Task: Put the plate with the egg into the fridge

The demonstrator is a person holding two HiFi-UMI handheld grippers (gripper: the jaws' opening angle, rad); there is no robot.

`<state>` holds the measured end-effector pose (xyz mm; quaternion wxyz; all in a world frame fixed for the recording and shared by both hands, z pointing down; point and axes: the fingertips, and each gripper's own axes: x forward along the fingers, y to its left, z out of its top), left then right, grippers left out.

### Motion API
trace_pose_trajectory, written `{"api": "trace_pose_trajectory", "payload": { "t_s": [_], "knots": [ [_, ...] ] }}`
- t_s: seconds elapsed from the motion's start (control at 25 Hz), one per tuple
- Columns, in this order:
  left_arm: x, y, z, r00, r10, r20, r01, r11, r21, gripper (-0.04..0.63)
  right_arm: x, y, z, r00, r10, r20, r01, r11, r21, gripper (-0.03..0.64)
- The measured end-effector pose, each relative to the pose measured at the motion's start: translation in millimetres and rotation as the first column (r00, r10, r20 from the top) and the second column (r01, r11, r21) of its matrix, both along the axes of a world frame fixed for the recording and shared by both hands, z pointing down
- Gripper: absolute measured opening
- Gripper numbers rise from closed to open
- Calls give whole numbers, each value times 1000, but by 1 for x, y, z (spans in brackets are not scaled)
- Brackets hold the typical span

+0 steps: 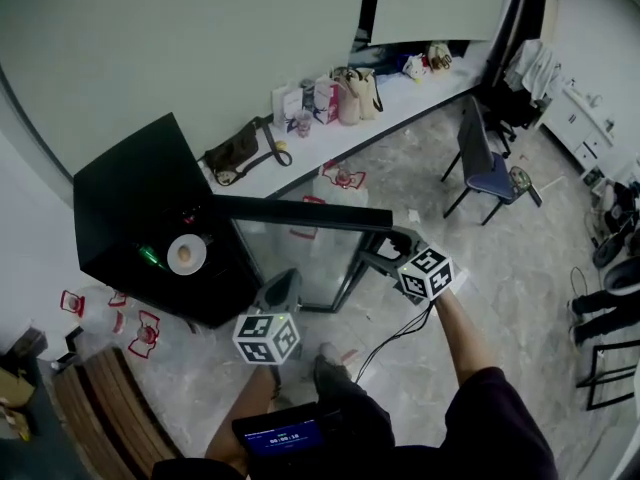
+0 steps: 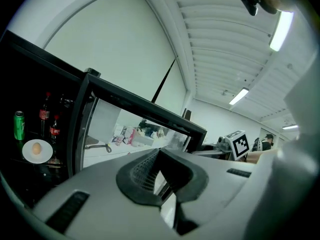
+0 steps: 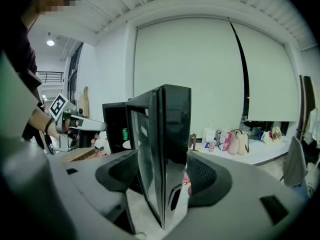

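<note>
Plate [image 1: 200, 260] with egg [image 1: 184, 254] sitting inside the fridge [image 1: 130, 193] near a green can [image 1: 150, 258] and bottles [image 2: 45, 115], right gripper [image 3: 162, 170] clamping the edge of the open door [image 1: 300, 211], left gripper [image 2: 158, 155] hovering pinched closed and empty in front of the fridge.

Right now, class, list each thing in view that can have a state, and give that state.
fridge door: open, swung wide.
plate: on a shelf inside the fridge.
egg: whole, lying on the plate.
left gripper: shut, empty.
right gripper: closed on the fridge door's edge.
</note>
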<state>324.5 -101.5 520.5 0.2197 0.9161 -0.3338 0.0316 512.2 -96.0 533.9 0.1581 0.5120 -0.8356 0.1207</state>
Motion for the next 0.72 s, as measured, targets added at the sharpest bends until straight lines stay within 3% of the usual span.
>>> {"api": "trace_pose_trajectory", "payload": {
  "t_s": [0.12, 0.36, 0.52, 0.72],
  "knots": [
    [-18, 33, -2, 999, 47, -7, -47, 999, 4, 8, -24, 42, -3, 999, 42, -14, -42, 999, 5, 305],
    [-65, 98, 4, 996, 90, -8, -90, 996, 4, 8, -88, 112, -5, 995, 88, -37, -87, 996, 35, 210],
    [-101, 125, 5, 999, 51, -13, -51, 999, 2, 8, -145, 145, -6, 998, 34, -47, -32, 999, 41, 198],
    [-141, 145, 10, 1000, -19, -3, 19, 1000, 3, 8, -216, 169, -7, 994, -102, -40, 104, 993, 59, 196]
  ]
}}
